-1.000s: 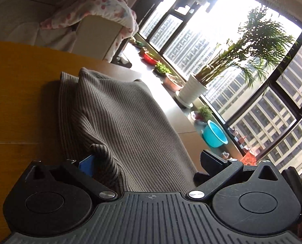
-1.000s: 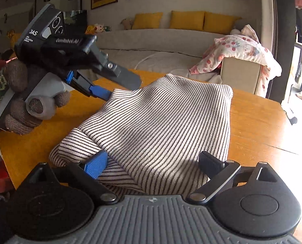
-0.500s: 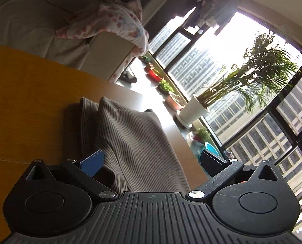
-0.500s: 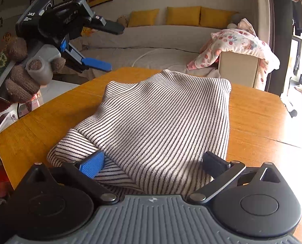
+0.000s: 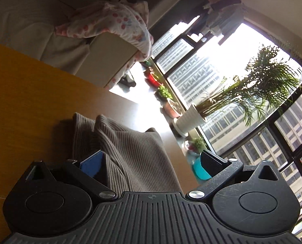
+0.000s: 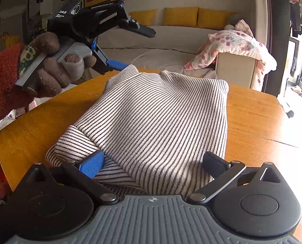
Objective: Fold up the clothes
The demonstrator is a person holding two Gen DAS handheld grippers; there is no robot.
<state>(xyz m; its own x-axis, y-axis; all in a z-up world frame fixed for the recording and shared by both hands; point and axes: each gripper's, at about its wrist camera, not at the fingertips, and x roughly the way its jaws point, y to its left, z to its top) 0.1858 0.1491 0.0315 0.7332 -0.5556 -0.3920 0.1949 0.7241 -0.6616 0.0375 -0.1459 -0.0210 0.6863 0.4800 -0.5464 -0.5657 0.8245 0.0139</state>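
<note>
1. The striped garment is a knit piece with thin dark stripes on a pale cream ground.
2. It lies folded on the orange-brown wooden counter, in a roughly rectangular bundle that looks several layers thick.
3. Its far edge is rounded and a little humped, with a shallow dip between two bumps.
4. At the near left corner a lower layer sticks out from under the top layer, its stripes running at a different angle.
5. In the left wrist view the same garment looks grey-brown in shadow, with two soft ridges at its far end.
6. Sunlight falls across part of its top.
</note>
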